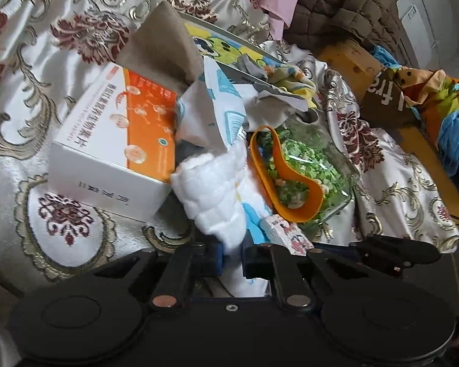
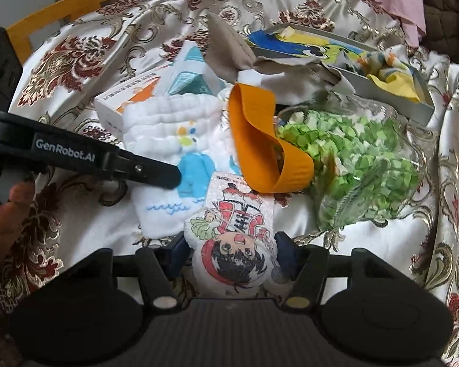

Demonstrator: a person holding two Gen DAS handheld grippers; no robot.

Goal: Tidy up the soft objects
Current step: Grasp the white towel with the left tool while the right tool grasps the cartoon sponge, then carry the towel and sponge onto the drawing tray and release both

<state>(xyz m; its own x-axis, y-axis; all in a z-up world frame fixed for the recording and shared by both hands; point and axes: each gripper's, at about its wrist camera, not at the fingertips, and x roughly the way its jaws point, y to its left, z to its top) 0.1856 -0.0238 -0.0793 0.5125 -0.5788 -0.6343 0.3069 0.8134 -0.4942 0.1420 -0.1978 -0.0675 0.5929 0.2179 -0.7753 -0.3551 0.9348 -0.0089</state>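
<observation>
On the far left lies a white and orange box on the patterned cloth that covers the surface. Just beside it, to the right, is the white towel, a quilted one with blue shapes on it. The left gripper has its two fingers closed tightly on the near edge of this towel, so the fabric is pinched between the blue pads and bulges above them. In the right wrist view the same left gripper comes in from the left side and its tip rests on the towel, at the blue part. Next to the right is an orange band, a loop that stands partly over the towel and partly over a glass jar full of green pieces, which lies on its side. In front of the band is a small flat cushion with a cartoon figure in red clothes. The right gripper has its fingers on both sides of this cushion, fairly wide apart; they seem to touch its edges, but I cannot tell if they really press it. Behind the jar, to the right, a grey tray holds a yellow cloth.
</observation>
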